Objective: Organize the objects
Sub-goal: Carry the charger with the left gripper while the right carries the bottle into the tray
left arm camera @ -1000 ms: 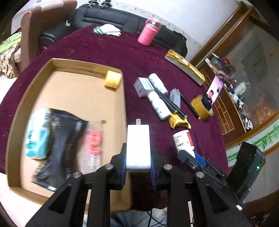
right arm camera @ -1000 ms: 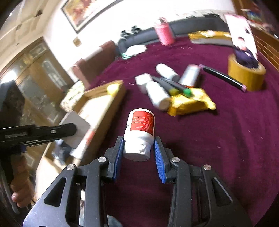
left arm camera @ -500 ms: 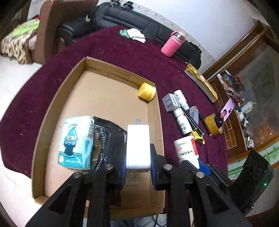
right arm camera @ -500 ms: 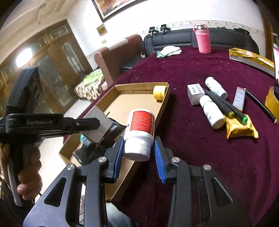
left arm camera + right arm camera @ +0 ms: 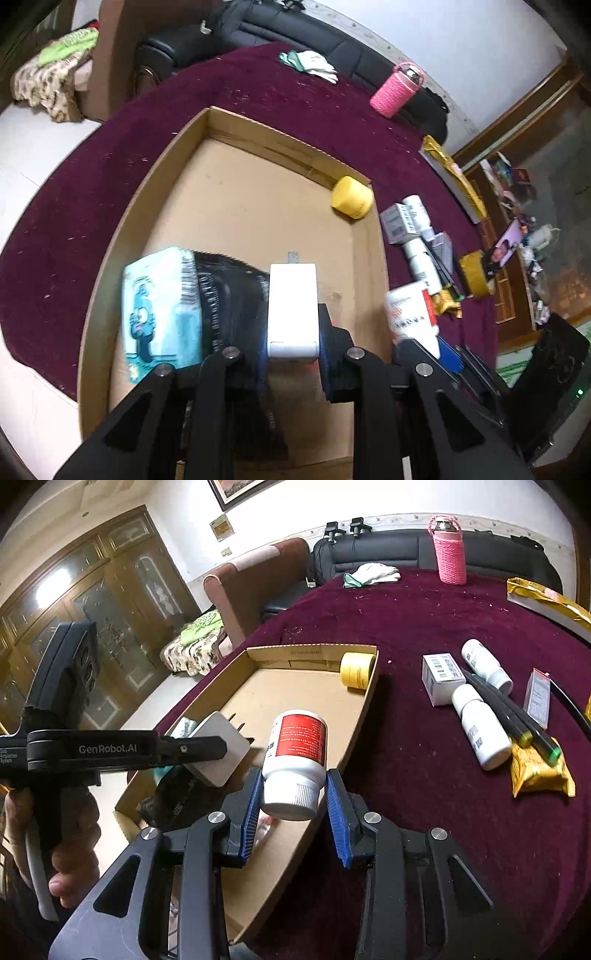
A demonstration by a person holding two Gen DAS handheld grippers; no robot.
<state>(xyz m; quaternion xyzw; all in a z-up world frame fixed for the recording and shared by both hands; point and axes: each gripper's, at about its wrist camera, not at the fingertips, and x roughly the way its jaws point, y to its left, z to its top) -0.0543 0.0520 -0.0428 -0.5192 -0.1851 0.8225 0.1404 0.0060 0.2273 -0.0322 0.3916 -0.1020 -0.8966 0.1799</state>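
Dark maroon cloth covers the round table (image 5: 295,107), with a black leather sofa (image 5: 295,33) behind it, as the left wrist view looks down on it. On that cloth lies a shallow brown cardboard tray (image 5: 155,177), and the left gripper (image 5: 293,354) hangs over its near half with its 2 blue-padded fingers clamped on a flat white plug adapter (image 5: 292,306), prongs pointing forward. Below the adapter, inside the tray, lie a blurred light blue cartoon-printed tissue pack (image 5: 159,306) and, touching its right side, a black foil pouch (image 5: 229,291). A yellow tape roll (image 5: 351,197) sits in the tray's far right corner. Right of the tray wall, a white bottle with a red label (image 5: 412,314) shows blurred in the other gripper, and further off stand a pink knit-sleeved bottle (image 5: 397,90) and a white glove (image 5: 314,64). Seen from the right wrist camera, the right gripper (image 5: 295,806) has its blue pads shut on the cap end of the white bottle with a red label (image 5: 297,753), which hangs above the tray's right wall (image 5: 354,731). To its left the left gripper (image 5: 207,747) holds the adapter (image 5: 221,753) over the tray. On the cloth to the right lie a small white carton (image 5: 441,679), 2 small white bottles (image 5: 480,731) and a yellow snack packet (image 5: 539,770).
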